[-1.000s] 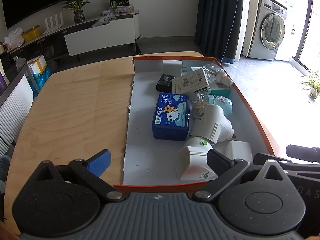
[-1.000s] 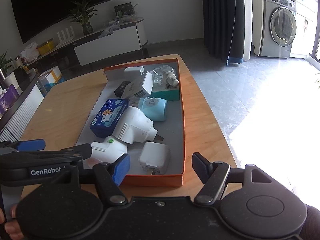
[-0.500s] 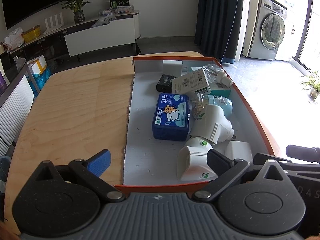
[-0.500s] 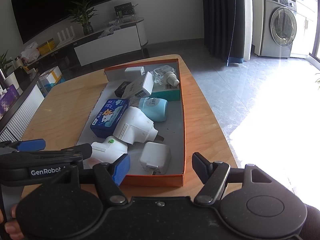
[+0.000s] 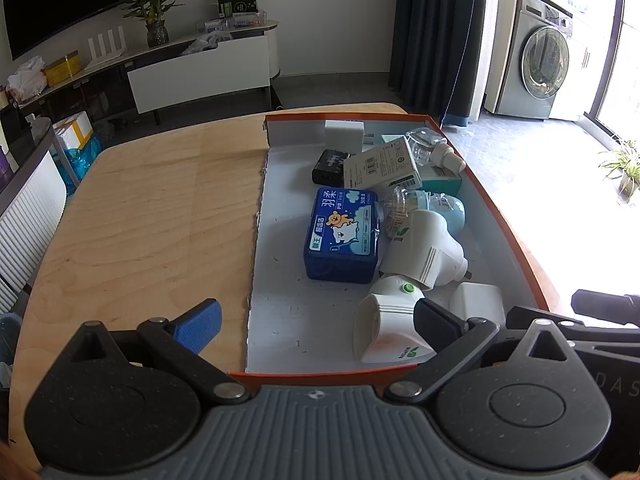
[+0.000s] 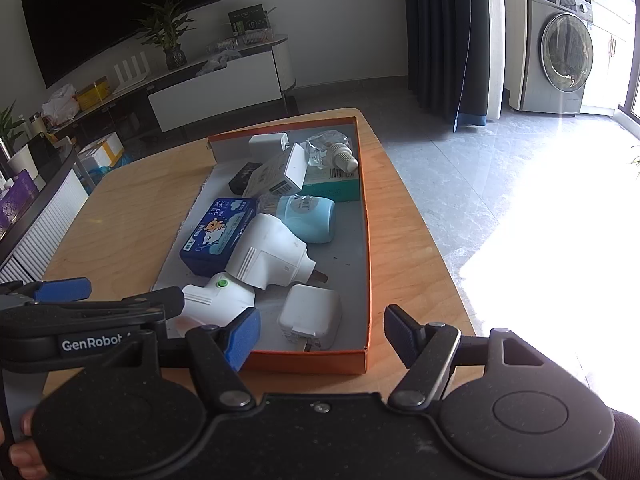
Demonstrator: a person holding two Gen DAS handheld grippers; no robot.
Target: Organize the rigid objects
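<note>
Item one, far left: bare wooden table (image 5: 140,220), nothing of ours on it. We count no loose object outside the box, in either view.

Item two: our left gripper (image 5: 316,320), jaws spread wide, nothing between them; it hangs over the near edge of the orange box (image 5: 320,378).

Item three, box contents, left to right: blue tissue pack (image 5: 342,236) lying flat; black adapter (image 5: 330,167) and white charger block (image 5: 344,133) at the far end; a white carton (image 5: 382,168) tilted across a teal box (image 6: 332,188); a clear-wrapped bottle (image 6: 334,152); a pale blue bottle (image 6: 308,218); two white plug-in units, the nearer one (image 5: 394,320) with a green button and the larger one (image 6: 270,254) leaning on it; a white square plug (image 6: 310,314) in the near right corner.

Item four: our right gripper (image 6: 320,332), also released and holding nothing, at the box's near right corner.

Assessment: everything appears gathered, but heaped toward the right, with the left strip bare. We judge tidy arrangement still outstanding.
</note>
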